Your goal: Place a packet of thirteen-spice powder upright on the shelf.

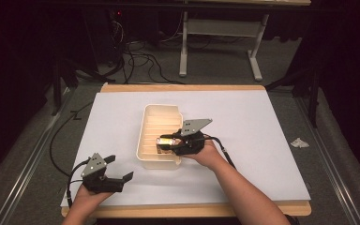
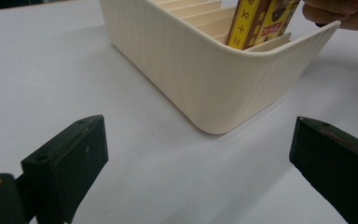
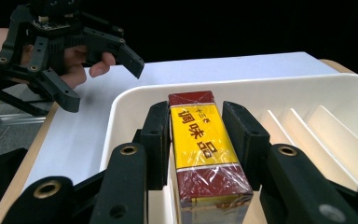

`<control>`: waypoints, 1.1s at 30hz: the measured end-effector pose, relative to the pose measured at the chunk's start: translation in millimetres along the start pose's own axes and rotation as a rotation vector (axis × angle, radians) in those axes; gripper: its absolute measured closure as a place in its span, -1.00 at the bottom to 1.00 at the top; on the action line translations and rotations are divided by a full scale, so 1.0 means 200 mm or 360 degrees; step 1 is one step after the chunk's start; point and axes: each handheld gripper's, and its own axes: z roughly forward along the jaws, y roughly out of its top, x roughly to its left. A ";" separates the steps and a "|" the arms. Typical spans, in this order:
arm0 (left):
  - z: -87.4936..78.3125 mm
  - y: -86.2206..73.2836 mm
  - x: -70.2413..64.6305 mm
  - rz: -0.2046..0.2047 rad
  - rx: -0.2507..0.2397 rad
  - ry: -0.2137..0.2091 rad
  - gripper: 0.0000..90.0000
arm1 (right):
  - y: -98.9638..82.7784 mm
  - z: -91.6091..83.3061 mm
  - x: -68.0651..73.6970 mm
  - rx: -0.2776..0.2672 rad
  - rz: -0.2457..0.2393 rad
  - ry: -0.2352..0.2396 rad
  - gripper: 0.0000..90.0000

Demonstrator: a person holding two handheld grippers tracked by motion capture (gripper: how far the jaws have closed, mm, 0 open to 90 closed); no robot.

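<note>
Right gripper clamped on a yellow-and-maroon seasoning box, fingers pressing its two long sides, box held over the near end of the cream slotted tray and partly down between the dividers. Left gripper spread wide and holding nothing, parked on the white surface just short of the tray's corner. Probably light and fairly stiff, being a small carton, but wrapped in glossy film (so likely slippery under hard pads); best gripped across the long flat faces near the middle, as now, rather than by the ends. Squeezing harder risks denting the card. Slots narrow, dividers thin and close, so little sideways play; box needs to go in square to the ribs. Tray rim rounded and low on the near side. Plenty of bare surface left and right of the tray for withdrawing upward and back.
</note>
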 end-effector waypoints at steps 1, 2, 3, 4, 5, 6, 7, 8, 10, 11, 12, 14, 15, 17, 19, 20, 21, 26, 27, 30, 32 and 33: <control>0.00 0.00 0.00 -0.0001 -0.0001 0.0001 -0.89 | 0.00 0.00 0.00 -0.0002 0.0005 0.0003 0.43; 0.00 0.00 0.00 0.0001 0.0001 0.0000 -0.89 | 0.00 0.00 0.00 -0.0002 0.0010 0.0003 0.43; 0.00 0.00 0.00 -0.0002 0.0001 -0.0001 -0.89 | 0.00 0.00 0.00 -0.0001 0.0009 0.0005 0.43; 0.00 0.00 0.00 -0.0004 -0.0001 -0.0001 -0.89 | 0.00 0.00 0.00 -0.0002 0.0013 0.0004 0.43; 0.00 0.00 0.00 -0.0004 -0.0001 -0.0001 -0.89 | 0.00 0.00 0.00 -0.0002 0.0013 0.0004 0.43; 0.00 0.00 0.00 -0.0005 -0.0002 -0.0001 -0.89 | 0.00 0.00 0.00 -0.0002 0.0013 0.0003 0.43; 0.00 0.00 0.00 -0.0006 -0.0002 -0.0001 -0.89 | 0.00 0.00 0.00 -0.0003 0.0015 0.0001 0.43; 0.00 0.00 0.00 -0.0006 -0.0002 0.0000 -0.89 | 0.00 0.00 0.00 0.0001 0.0015 -0.0001 0.42; 0.00 0.00 0.00 -0.0003 0.0000 0.0000 -0.89 | 0.00 0.01 0.00 0.0000 0.0023 -0.0003 0.41; 0.00 0.00 0.00 -0.0003 0.0000 0.0000 -0.89 | 0.00 0.01 0.00 0.0000 0.0023 -0.0003 0.41; 0.00 0.00 0.00 -0.0002 0.0000 0.0000 -0.89 | 0.00 0.01 0.00 0.0002 0.0025 -0.0003 0.40; 0.00 0.00 0.00 -0.0002 0.0002 0.0002 -0.89 | 0.00 0.01 0.00 0.0022 0.0034 -0.0006 0.32; 0.00 0.00 0.00 -0.0002 0.0002 0.0002 -0.89 | 0.00 0.01 0.00 0.0022 0.0034 -0.0006 0.32; 0.00 0.00 0.00 0.0000 0.0004 0.0002 -0.89 | -0.01 0.01 0.00 0.0030 0.0045 -0.0013 0.25; 0.00 0.00 0.00 -0.0003 0.0001 0.0003 -0.89 | -0.01 0.01 -0.01 0.0028 0.0056 -0.0018 0.17; 0.00 0.00 0.00 -0.0004 -0.0001 0.0004 -0.89 | -0.01 0.00 -0.01 0.0027 0.0065 -0.0024 0.14; 0.00 0.00 0.00 -0.0002 0.0003 0.0004 -0.89 | 0.00 0.00 -0.01 0.0026 0.0079 -0.0032 0.11; 0.00 0.00 0.00 0.0000 -0.0002 0.0005 -0.89 | 0.00 -0.01 0.00 0.0025 0.0084 -0.0031 0.03; 0.00 0.00 0.00 0.0003 -0.0003 0.0007 -0.89 | 0.00 -0.01 0.00 0.0025 0.0090 -0.0038 -0.01; 0.00 0.00 0.00 0.0004 -0.0002 0.0006 -0.89 | 0.00 -0.01 0.00 0.0019 0.0095 -0.0040 -0.04; 0.00 0.00 0.00 0.0004 -0.0003 0.0006 -0.89 | 0.01 -0.02 0.00 0.0026 0.0098 -0.0039 -0.07; 0.00 0.00 0.00 0.0003 -0.0004 0.0006 -0.89 | 0.01 -0.02 0.00 0.0034 0.0094 -0.0042 -0.10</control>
